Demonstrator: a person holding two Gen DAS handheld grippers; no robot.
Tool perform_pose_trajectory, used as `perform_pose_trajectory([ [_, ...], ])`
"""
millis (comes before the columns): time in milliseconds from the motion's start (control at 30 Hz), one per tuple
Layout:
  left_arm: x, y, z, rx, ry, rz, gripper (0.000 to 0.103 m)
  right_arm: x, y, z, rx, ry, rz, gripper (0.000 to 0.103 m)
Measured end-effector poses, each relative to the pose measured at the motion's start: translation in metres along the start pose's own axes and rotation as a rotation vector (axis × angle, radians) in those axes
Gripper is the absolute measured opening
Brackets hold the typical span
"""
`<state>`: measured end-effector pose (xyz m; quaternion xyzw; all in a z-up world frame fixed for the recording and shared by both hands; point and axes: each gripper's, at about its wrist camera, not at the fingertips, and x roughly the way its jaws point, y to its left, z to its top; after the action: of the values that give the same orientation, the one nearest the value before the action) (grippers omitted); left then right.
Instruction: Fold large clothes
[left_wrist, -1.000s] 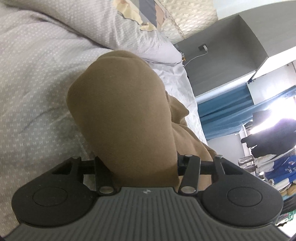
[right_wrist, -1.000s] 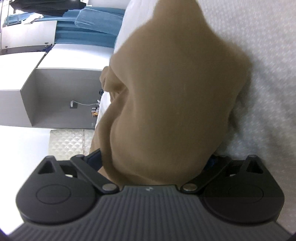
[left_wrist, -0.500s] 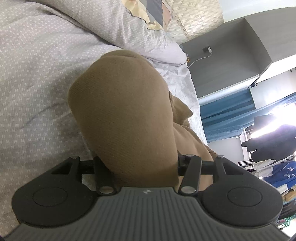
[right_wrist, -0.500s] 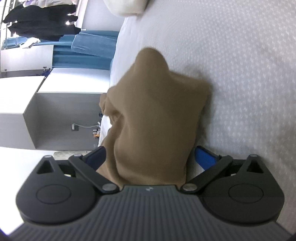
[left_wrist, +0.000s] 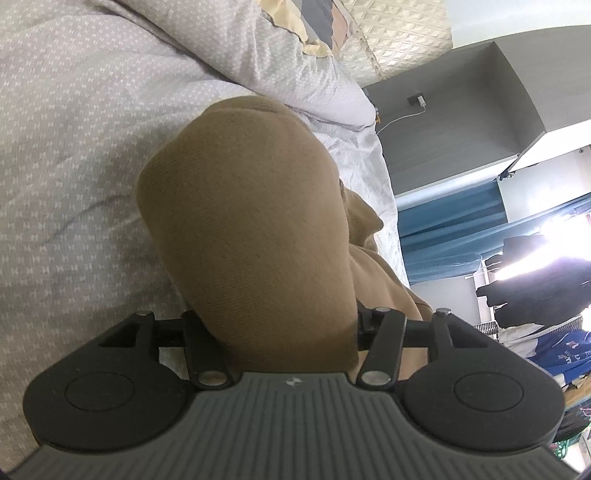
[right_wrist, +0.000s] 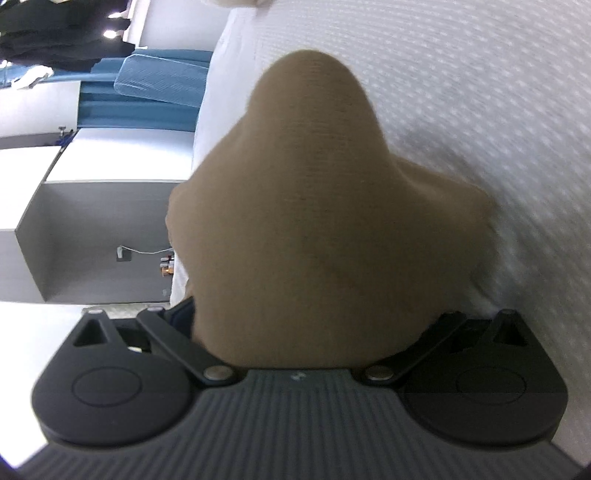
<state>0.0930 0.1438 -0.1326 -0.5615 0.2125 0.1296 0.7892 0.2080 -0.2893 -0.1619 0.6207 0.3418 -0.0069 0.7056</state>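
A brown garment (left_wrist: 251, 229) hangs bunched over my left gripper (left_wrist: 273, 332) and hides its fingertips; the linkage stands drawn in, shut on the cloth. The rest of the garment trails to the right across the grey patterned bed cover (left_wrist: 74, 147). In the right wrist view the same brown garment (right_wrist: 325, 236) covers my right gripper (right_wrist: 306, 332), which is shut on it, above the white bed cover (right_wrist: 480, 92). Both sets of fingers are hidden by cloth.
A pillow (left_wrist: 277, 66) and a quilted headboard (left_wrist: 399, 33) lie beyond the garment. A grey shelf niche (left_wrist: 454, 129) with a charger, blue curtains (left_wrist: 450, 210) and hanging dark clothes (left_wrist: 535, 280) stand past the bed's edge.
The right gripper has swung with the garment: the cloth filled the view, shrank back, and now fills it again, blurred. The left gripper holds nearly still.
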Motion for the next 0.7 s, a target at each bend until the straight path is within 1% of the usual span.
perform_pose_trajectory([
  [100, 0.002, 0.006, 0.001, -0.046, 0.008, -0.005, 0.064, -0.002, 0.012, -0.004, -0.092, 0.005, 0.003, 0.103],
  [167, 0.004, 0.010, 0.002, -0.067, 0.014, -0.007, 0.066, -0.007, 0.021, -0.005, -0.140, 0.011, 0.043, 0.103],
  [200, 0.005, 0.012, 0.002, -0.076, 0.016, -0.007, 0.070, -0.010, 0.027, -0.006, -0.166, 0.010, 0.072, 0.103],
  [267, 0.008, 0.014, 0.002, -0.085, 0.021, -0.010, 0.075, -0.017, 0.042, -0.009, -0.233, 0.012, 0.154, 0.103],
  [333, 0.011, 0.017, 0.001, -0.100, 0.034, -0.026, 0.079, -0.020, 0.054, -0.015, -0.315, 0.004, 0.171, 0.103],
  [367, 0.013, 0.019, 0.001, -0.109, 0.046, -0.039, 0.081, -0.019, 0.058, -0.017, -0.346, 0.000, 0.164, 0.103],
  [400, 0.016, 0.021, 0.000, -0.116, 0.058, -0.051, 0.084, -0.018, 0.057, -0.017, -0.352, -0.001, 0.154, 0.103],
  [533, 0.024, 0.020, -0.002, -0.099, 0.052, -0.057, 0.086, -0.009, 0.031, -0.008, -0.241, 0.016, 0.120, 0.103],
  [600, 0.028, 0.019, -0.001, -0.097, 0.044, -0.056, 0.086, -0.009, 0.025, -0.010, -0.238, 0.017, 0.111, 0.103],
  [700, 0.033, 0.018, 0.003, -0.099, 0.038, -0.042, 0.085, -0.001, 0.031, -0.005, -0.266, 0.018, 0.084, 0.103],
])
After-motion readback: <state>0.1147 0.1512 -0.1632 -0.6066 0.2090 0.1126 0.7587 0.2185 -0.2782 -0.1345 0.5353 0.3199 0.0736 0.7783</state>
